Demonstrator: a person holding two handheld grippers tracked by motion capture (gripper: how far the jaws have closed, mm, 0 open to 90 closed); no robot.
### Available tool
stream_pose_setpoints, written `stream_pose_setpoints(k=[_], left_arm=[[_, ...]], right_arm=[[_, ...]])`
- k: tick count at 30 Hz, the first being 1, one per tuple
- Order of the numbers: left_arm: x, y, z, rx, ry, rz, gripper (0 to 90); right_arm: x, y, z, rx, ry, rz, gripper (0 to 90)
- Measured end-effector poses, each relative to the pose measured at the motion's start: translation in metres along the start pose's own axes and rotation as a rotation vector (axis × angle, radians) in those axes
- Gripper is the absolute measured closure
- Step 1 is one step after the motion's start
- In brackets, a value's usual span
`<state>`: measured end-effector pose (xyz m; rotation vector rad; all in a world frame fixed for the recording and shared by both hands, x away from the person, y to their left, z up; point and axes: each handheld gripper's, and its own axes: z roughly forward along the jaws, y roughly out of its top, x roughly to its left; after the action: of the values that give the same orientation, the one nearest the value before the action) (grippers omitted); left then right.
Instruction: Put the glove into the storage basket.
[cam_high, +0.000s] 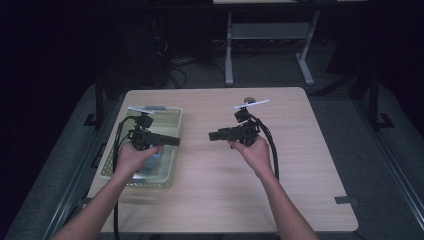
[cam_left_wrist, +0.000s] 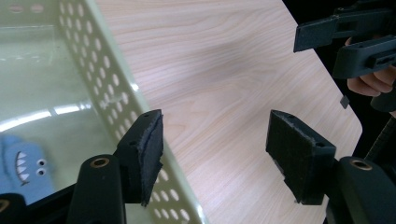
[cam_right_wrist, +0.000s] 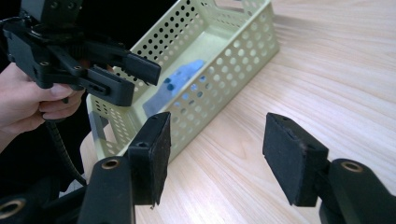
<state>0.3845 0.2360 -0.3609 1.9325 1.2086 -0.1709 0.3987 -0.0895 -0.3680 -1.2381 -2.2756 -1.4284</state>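
Both our grippers, left gripper (cam_high: 172, 141) and right gripper (cam_high: 215, 135), gape wide and empty, the left nearer the blue shark cloth (cam_left_wrist: 21, 165) lying in the basket (cam_high: 176, 125) beneath it.

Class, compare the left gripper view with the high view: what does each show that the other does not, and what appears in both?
The left gripper view alone shows the shark face, with teeth and eyes, on the blue item in the basket, and the pads of the left gripper's open, empty jaws close up.

The high view alone shows both forearms, the whole table, the floor and a metal stand beyond it.

Both show the pale green perforated basket, the wooden tabletop, and the right gripper with nothing between its jaws.
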Motion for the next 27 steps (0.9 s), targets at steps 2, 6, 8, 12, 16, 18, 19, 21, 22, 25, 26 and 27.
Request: stream_pose_setpoints(k=[2, 6, 8, 12, 16, 18, 19, 21, 22, 25, 26, 27], left_arm=[[-0.001, 0.0, 0.001, 0.0, 0.0, 0.005, 35.7], [-0.005, 0.001, 0.004, -0.007, -0.009, 0.012, 35.1], [-0.007, 0.001, 0.005, -0.01, -0.017, 0.011, 34.5], [-0.013, 0.0, 0.007, -0.015, -0.027, 0.029, 34.4], [-0.016, -0.001, 0.009, -0.018, -0.034, 0.029, 34.3], [-0.018, -0.001, 0.011, -0.011, -0.041, 0.036, 34.1], [-0.019, -0.001, 0.012, -0.013, -0.046, 0.036, 34.0], [-0.023, 0.0, 0.015, -0.016, -0.059, 0.036, 34.0], [-0.024, 0.0, 0.016, -0.016, -0.059, 0.039, 34.0], [-0.028, 0.0, 0.02, -0.011, -0.072, 0.048, 34.0], [-0.031, 0.0, 0.023, -0.007, -0.073, 0.052, 33.7], [-0.032, 0.0, 0.025, -0.004, -0.075, 0.051, 33.4]], right_arm=[[-0.002, -0.001, -0.002, 0.004, -0.001, 0.0, 40.5], [-0.007, -0.005, -0.014, -0.007, -0.013, 0.01, 39.4], [-0.009, -0.006, -0.016, -0.007, -0.014, 0.016, 39.2], [-0.016, -0.011, -0.023, -0.007, -0.012, 0.03, 39.7], [-0.019, -0.014, -0.028, -0.002, -0.018, 0.035, 39.6], [-0.021, -0.017, -0.032, -0.006, -0.019, 0.034, 39.4], [-0.022, -0.017, -0.033, -0.007, -0.021, 0.041, 39.2], [-0.025, -0.019, -0.037, -0.008, -0.024, 0.042, 39.2], [-0.026, -0.02, -0.039, -0.008, -0.024, 0.047, 39.1], [-0.028, -0.023, -0.045, -0.011, -0.028, 0.056, 38.8], [-0.029, -0.024, -0.046, -0.018, -0.028, 0.05, 38.7], [-0.03, -0.025, -0.05, -0.018, -0.032, 0.054, 38.7]])
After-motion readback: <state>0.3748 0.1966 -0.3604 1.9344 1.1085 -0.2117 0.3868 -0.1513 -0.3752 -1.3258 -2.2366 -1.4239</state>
